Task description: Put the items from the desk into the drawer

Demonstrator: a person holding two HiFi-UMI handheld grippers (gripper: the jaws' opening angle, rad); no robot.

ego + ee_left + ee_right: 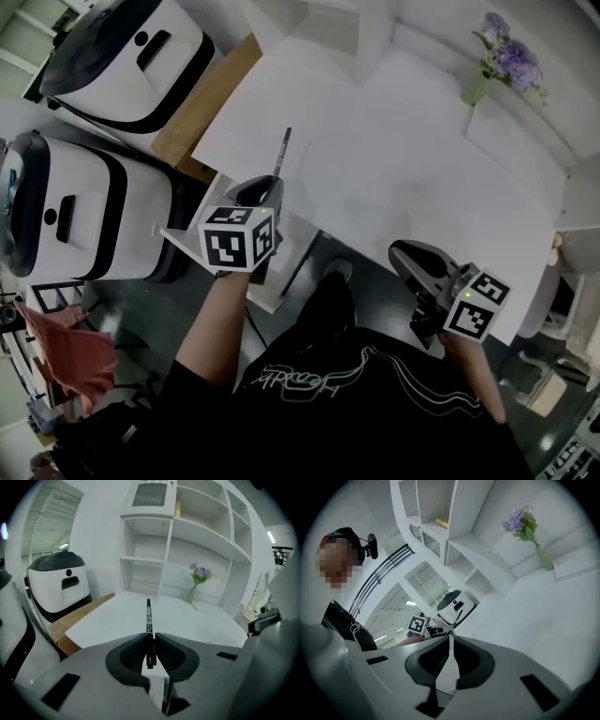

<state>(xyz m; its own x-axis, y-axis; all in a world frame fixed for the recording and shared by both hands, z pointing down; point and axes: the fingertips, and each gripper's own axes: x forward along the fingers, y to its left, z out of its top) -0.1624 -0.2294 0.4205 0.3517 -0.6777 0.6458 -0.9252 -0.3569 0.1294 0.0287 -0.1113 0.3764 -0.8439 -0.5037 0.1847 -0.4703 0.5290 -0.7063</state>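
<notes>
My left gripper is shut on a slim black pen, which sticks out past the jaws over the white desk's front left corner. In the left gripper view the pen stands clamped between the two dark pads of that gripper, tip pointing at the desk. Under that hand, what looks like a pulled-out white drawer shows below the desk edge. My right gripper hovers at the desk's front edge, shut with nothing held; its jaws meet in a thin line.
Two large white-and-black machines stand left of the desk beside a wooden board. A vase of purple flowers sits at the desk's far right. White shelving rises behind the desk.
</notes>
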